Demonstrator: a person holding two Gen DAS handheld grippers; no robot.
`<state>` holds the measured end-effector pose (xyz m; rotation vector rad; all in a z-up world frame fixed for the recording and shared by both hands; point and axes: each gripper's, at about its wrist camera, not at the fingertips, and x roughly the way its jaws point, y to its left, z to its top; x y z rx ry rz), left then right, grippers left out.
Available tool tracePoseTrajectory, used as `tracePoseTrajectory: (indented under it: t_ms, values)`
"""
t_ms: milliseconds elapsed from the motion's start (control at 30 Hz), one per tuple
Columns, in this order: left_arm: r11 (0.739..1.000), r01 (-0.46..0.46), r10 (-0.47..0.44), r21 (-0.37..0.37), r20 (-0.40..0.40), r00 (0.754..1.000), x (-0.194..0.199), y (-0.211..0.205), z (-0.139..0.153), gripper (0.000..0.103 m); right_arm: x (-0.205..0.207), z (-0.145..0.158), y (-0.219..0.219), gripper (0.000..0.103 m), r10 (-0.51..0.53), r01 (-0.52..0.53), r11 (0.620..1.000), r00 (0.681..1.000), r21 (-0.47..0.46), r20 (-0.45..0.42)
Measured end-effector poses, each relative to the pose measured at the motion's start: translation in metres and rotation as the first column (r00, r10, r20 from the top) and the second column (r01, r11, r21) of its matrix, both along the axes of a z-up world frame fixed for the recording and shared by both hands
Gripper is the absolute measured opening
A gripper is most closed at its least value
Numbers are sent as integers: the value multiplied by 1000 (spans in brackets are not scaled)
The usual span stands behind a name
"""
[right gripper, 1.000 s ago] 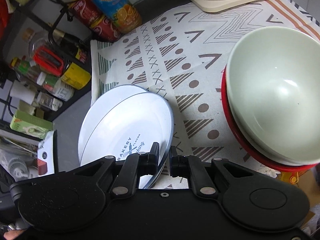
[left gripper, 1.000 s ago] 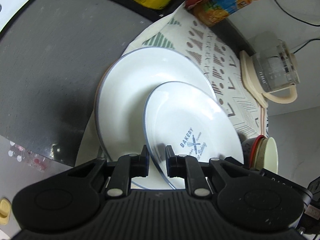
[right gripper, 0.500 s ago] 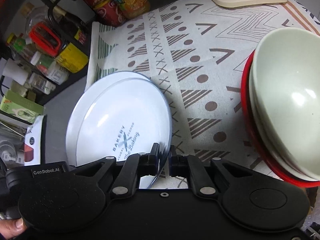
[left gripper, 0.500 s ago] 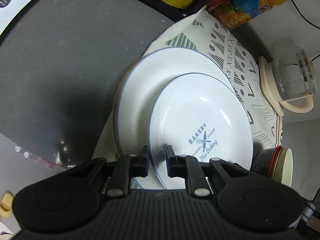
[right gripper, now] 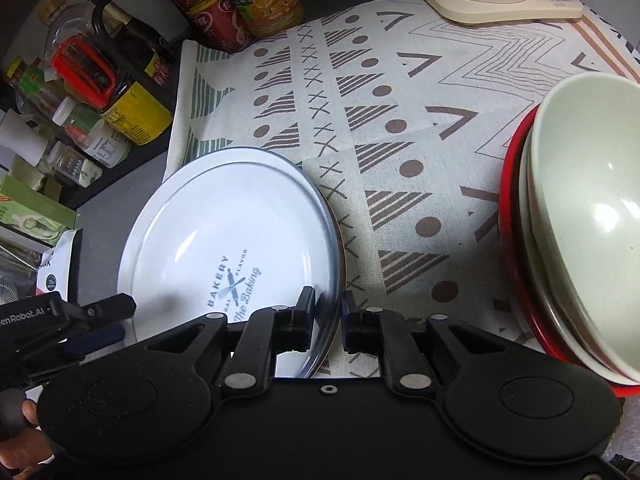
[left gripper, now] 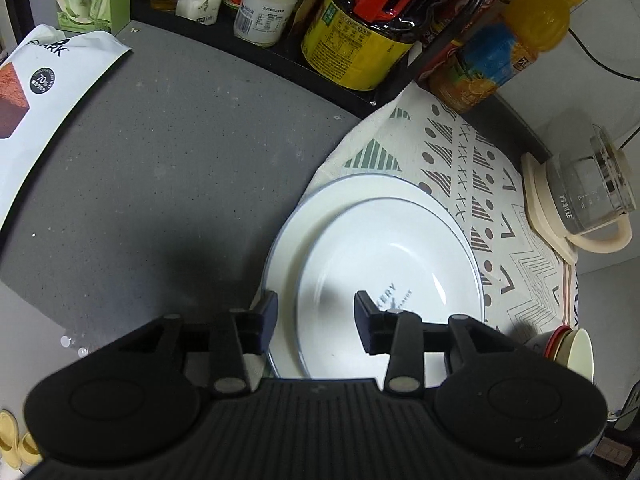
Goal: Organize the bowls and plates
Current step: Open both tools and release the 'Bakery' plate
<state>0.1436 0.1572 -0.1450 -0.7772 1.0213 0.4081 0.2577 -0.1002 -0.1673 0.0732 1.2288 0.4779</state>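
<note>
A small white "Bakery" plate (left gripper: 384, 264) lies on a larger white blue-rimmed plate (left gripper: 288, 240) at the left edge of the patterned cloth (left gripper: 492, 208). My left gripper (left gripper: 316, 312) is open, its jaws spread over the plates' near rim, holding nothing. My right gripper (right gripper: 326, 312) has opened slightly, its jaws on either side of the small plate's (right gripper: 240, 240) right rim with small gaps. The left gripper shows in the right wrist view (right gripper: 96, 316) at the plate's left. A stack of pale bowls in a red bowl (right gripper: 580, 232) stands at the right.
A kettle on a cream base (left gripper: 580, 200) stands at the cloth's far right. Bottles and jars (left gripper: 360, 20) fill a rack at the back, with a juice bottle (left gripper: 504, 40) and cans (right gripper: 216, 12). A white packet (left gripper: 44, 92) lies on the grey counter (left gripper: 160, 160).
The small plate came down flat onto the larger plate. My left gripper opened wide and let go of its rim. My right gripper loosened its hold on the opposite rim.
</note>
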Motion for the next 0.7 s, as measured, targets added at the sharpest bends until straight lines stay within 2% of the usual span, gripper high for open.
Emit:
tracePoseTrajectory:
  t_ms: [233,300,433,533,700]
  values:
    - [1000,-7,7,15,8,1000,-3,-6,1,40,-1,0,-2,17,-3,3,1000,1000,13,-3]
    - [999,-12,12,34,6,1000,-4,-6,3,40,-1,-1,-3,21,-5,6,1000,1000,13,-6]
    - [998,-6,6,69,0,1000,-7,-5,5,40,-4,1,-4,21,-8,8,1000,1000,6,1]
    - [996,5,-2,92,-36,999,-7,-4,-1,45,-6,1,-6,21,-13,13,1000,1000,16,-2]
    - [994,40,-34,104,-59,998,-9,-2,-18,41,-13,3,-5,21,-16,16,1000,1000,13,-2]
